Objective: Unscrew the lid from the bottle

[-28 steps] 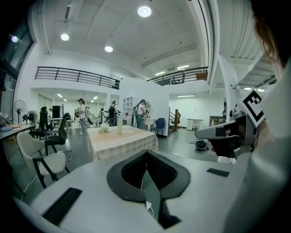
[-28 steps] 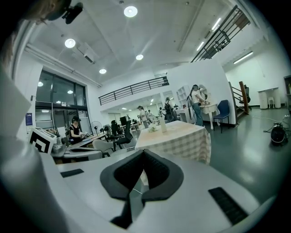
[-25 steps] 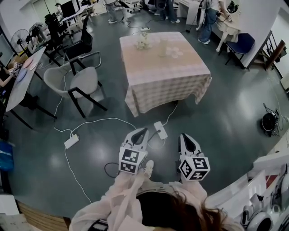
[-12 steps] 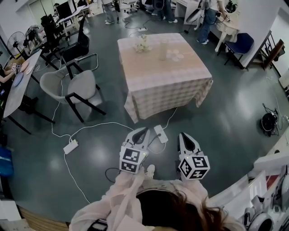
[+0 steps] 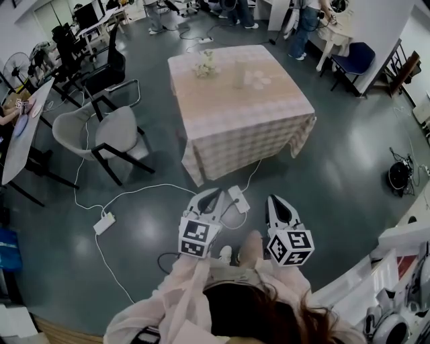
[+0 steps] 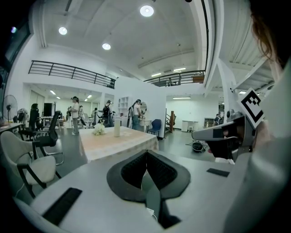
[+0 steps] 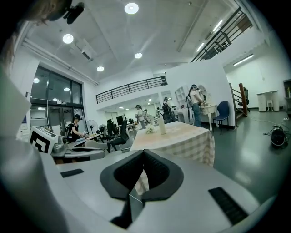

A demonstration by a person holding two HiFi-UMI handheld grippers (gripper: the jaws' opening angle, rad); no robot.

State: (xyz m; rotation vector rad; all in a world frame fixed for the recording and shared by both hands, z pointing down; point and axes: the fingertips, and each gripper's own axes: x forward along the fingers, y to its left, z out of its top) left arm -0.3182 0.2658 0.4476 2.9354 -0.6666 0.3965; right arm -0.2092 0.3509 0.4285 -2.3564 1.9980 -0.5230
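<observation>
I find the hall evenly lit by round ceiling lights (image 6: 146, 10), which bloom slightly. The glossy floor (image 5: 336, 175) carries pale glare patches; shadows are soft. Both gripper views bend hard and darken at the edges (fisheye). The bottle (image 5: 240, 70) looks soft, perhaps only from distance.

From my station, the cloth (image 5: 228, 144) over the surface (image 5: 269, 101) reads as pale pink and cream checks, with a whitish bottle (image 5: 240, 70) and white flowers (image 5: 205, 65) on it. The glossy floor (image 5: 349, 175) is a dark grey-green, crossed by a white cable (image 5: 144, 188) and a white power strip (image 5: 238, 199). My left gripper (image 5: 216, 193) and right gripper (image 5: 271, 199) have light grey shells with black ribbed pads, each carrying a marker cube (image 5: 197, 238) patterned in black-and-white squares, while the armchair (image 5: 101, 131) is light grey on black legs and the sleeve (image 5: 188, 289) pale pink.
</observation>
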